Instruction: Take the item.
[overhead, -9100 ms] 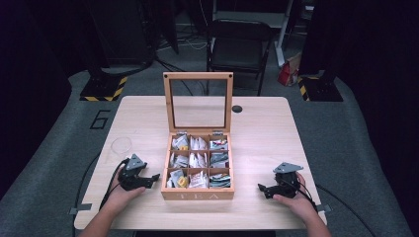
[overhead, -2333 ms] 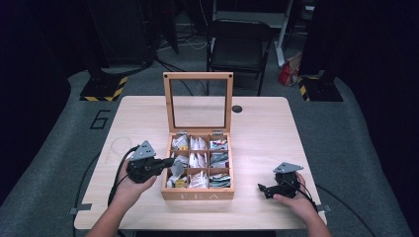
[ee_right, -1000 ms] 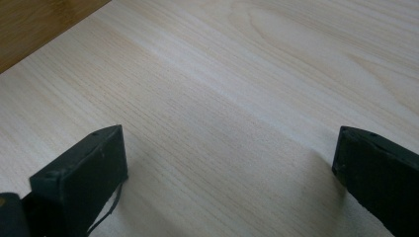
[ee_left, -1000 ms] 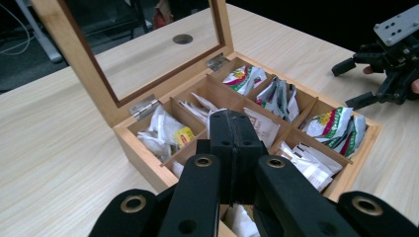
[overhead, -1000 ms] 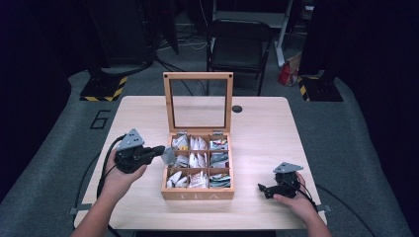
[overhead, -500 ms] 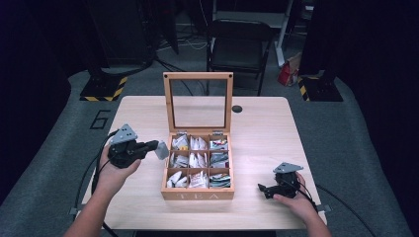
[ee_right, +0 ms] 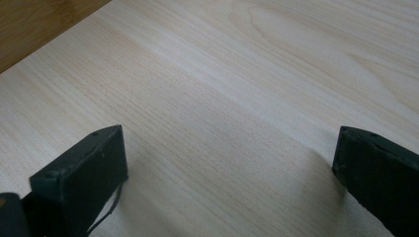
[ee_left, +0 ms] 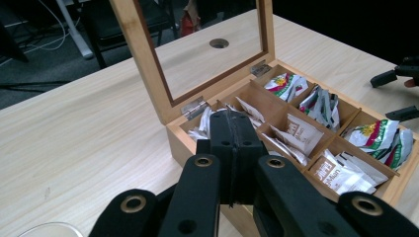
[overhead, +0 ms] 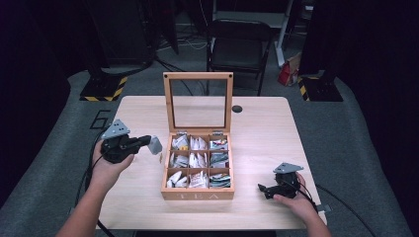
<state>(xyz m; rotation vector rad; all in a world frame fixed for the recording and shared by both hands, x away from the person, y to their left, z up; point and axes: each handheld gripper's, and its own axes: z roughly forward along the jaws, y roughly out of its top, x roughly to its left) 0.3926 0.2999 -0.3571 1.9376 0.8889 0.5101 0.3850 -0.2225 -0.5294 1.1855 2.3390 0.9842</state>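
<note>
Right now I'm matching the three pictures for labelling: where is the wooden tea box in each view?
High view: tea box mid-table, lid up, just right of the held tea bag.
Left gripper view: close beyond the shut fingers, centre to right, glass lid at top.
Right gripper view: probably the darker wood strip in the top-left corner.
Shared landmark: the pale wooden table.

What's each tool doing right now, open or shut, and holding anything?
Left tool: shut on a tea bag, lifted left of the tea box.
Right tool: open, holding nothing, resting on the table.
</note>
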